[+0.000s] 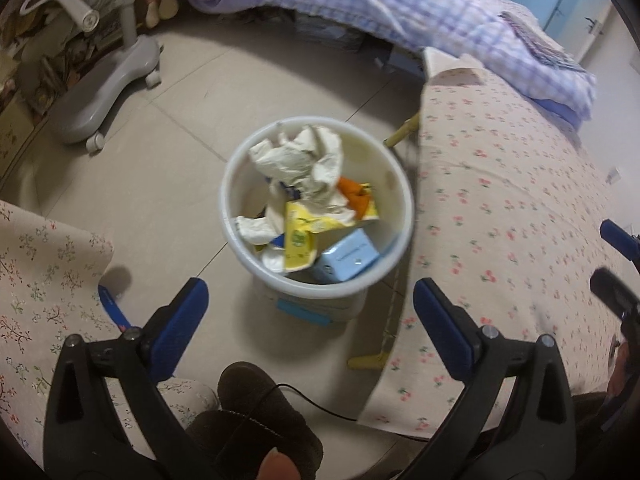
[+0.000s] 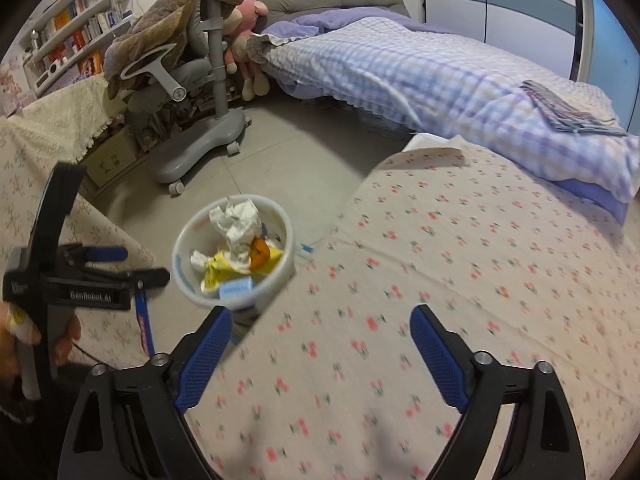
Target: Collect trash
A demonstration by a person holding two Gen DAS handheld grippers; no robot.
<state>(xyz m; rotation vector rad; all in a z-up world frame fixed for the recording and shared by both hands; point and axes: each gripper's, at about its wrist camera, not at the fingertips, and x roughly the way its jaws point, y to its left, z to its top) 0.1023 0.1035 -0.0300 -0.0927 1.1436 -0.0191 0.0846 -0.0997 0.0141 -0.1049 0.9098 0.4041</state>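
Several pieces of trash are already sitting in the white waste bin (image 1: 316, 200): crumpled paper (image 1: 308, 160) on the far side, a yellow wrapper (image 1: 304, 236) and an orange scrap (image 1: 352, 196) in the middle, and a small light-blue box (image 1: 348, 258) against the near wall. The bin is standing on the tiled floor (image 1: 168, 184), just beside the left edge of a table draped in a cherry-print cloth (image 2: 460, 260) and right of another flowered cloth (image 1: 44, 280).

The left gripper (image 1: 310, 316) is hovering over the bin with its jaws spread wide and nothing between them. The right gripper (image 2: 320, 344) is hanging over the cherry-print cloth, likewise wide apart and carrying nothing.

Farther out, a grey swivel chair (image 2: 188, 120) is standing on the far left, and a bed with a purple checked quilt (image 2: 420, 76) is filling the far right.

As I judge it, a drop into the bin is just finishing, or the collecting is nearly over, since no loose rubbish is showing on the cloths or floor in either view. The next move is probably calling for a look around for any leftover litter before either gripper is reaching for anything.
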